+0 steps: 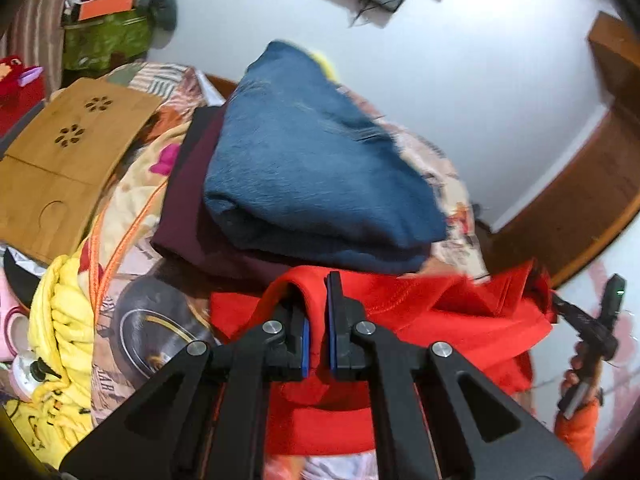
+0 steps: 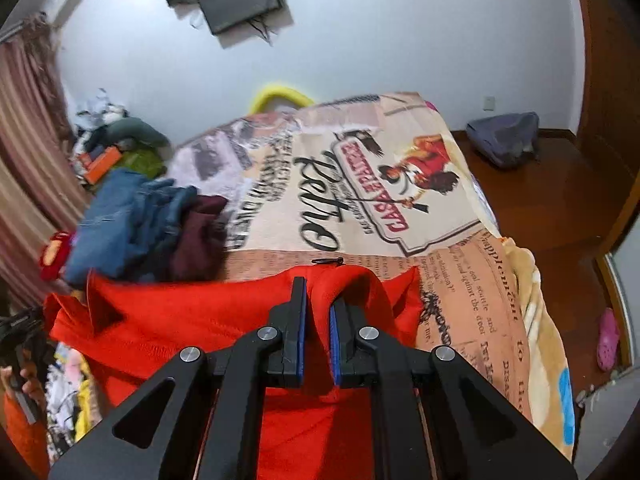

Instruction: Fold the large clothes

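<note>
The left gripper [image 1: 318, 300] and right gripper [image 2: 318, 304] each pinch a bunched edge of the red garment [image 1: 440, 320], which hangs slack between them above the bed [image 2: 460, 280]. It looks soft and light; spaced edge grips suit it. Folded jeans [image 1: 312, 168] lie beyond.

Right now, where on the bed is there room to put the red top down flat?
The bare patch is the printed retro-poster blanket, between the folded blue jeans on the maroon garment and the bed's right edge, beyond the red top. The left side is crowded: that clothes stack, a wooden lap tray and a crumpled yellow cloth.
</note>
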Action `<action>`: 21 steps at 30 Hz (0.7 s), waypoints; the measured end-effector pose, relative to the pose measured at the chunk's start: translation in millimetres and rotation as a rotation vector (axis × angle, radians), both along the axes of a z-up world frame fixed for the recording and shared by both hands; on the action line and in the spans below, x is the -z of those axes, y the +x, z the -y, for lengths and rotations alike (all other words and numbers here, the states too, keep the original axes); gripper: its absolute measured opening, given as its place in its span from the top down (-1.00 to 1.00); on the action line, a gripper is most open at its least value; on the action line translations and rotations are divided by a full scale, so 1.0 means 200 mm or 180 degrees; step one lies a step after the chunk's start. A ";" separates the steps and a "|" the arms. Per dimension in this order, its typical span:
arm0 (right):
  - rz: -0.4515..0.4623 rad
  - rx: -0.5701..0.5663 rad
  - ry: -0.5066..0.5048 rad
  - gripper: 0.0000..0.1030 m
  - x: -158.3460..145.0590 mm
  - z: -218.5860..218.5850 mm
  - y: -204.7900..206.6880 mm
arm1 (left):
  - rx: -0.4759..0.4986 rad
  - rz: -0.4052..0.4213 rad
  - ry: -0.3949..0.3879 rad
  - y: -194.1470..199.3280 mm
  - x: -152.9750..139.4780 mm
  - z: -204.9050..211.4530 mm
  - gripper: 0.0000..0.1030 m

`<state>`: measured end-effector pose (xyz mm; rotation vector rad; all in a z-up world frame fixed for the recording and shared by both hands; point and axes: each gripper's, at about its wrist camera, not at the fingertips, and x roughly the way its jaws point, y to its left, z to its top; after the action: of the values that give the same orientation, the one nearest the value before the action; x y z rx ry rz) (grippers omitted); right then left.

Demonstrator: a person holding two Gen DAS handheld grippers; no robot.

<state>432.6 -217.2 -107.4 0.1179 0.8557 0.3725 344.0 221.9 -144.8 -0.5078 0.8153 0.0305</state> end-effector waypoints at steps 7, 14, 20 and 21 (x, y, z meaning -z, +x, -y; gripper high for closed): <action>0.0020 0.0048 0.0081 0.76 -0.05 0.03 0.02 | 0.0081 -0.0126 0.0149 0.05 -0.03 0.02 0.85; 0.0540 0.0306 -0.0407 -0.17 -0.25 0.05 -0.11 | -0.0056 0.0307 0.0466 -0.09 -0.25 0.06 -0.33; 0.0582 0.0309 -0.0346 -0.28 -0.32 0.17 -0.20 | -0.0089 0.0246 0.0563 -0.17 -0.23 0.04 -0.44; 0.0504 0.0295 -0.0355 -0.28 -0.30 0.18 -0.21 | -0.0077 0.0167 0.0534 -0.19 -0.18 0.03 -0.44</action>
<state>390.7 -253.3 -48.1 0.0241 0.7102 0.2433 306.0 216.2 -108.8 -0.3585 0.7479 0.1068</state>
